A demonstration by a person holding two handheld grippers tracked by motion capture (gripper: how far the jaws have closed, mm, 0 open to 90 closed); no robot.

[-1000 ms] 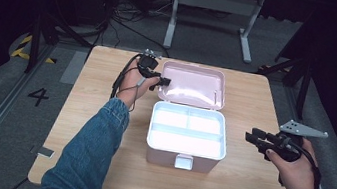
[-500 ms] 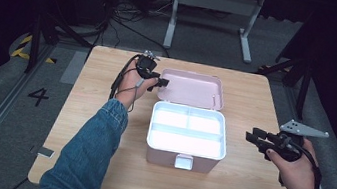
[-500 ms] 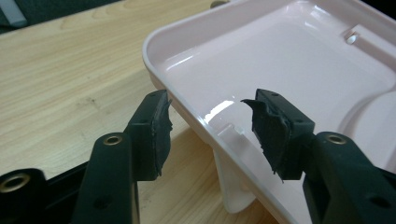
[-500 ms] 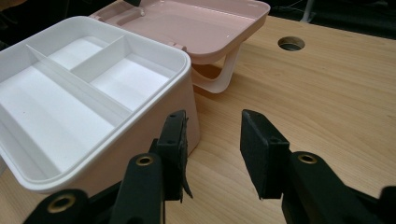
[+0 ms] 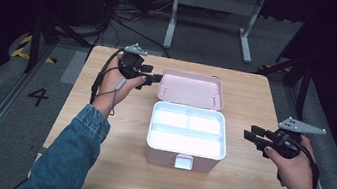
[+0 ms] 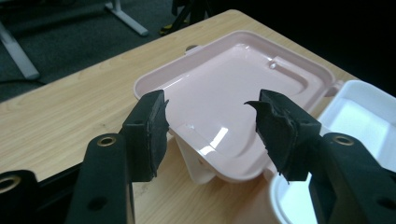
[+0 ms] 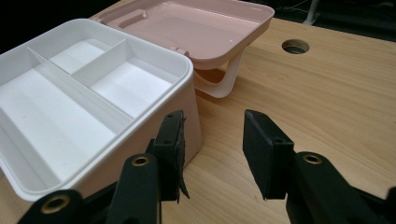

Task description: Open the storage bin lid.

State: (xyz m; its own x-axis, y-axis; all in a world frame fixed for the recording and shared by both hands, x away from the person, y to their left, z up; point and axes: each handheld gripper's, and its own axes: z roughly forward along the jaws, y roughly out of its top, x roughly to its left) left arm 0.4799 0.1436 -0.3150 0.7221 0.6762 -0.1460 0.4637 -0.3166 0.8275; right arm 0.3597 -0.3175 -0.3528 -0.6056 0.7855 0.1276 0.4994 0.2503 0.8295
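A pink box (image 5: 184, 150) with a white divided tray (image 5: 186, 130) stands open at the table's middle. Its pink lid (image 5: 191, 89) is folded back behind it. My left gripper (image 5: 151, 79) hovers just left of the lid's left edge. Its jaws have just been opening and stand open, and the lid (image 6: 233, 79) lies beyond them, untouched. My right gripper (image 5: 250, 134) hangs right of the box. Its jaws have also just been opening, and nothing is between them. In the right gripper view, that gripper (image 7: 212, 149) points past the box's corner (image 7: 189, 112) at bare wood.
The wooden table (image 5: 257, 92) has bare room on both sides of the box. A white handle (image 7: 224, 84) hangs under the lid. A round cable hole (image 7: 295, 45) sits in the tabletop behind the lid. Black cables trail from both grippers.
My left gripper has drawn left and upward, off the lid's left edge, with its jaws wider apart. The right hand has stayed put.
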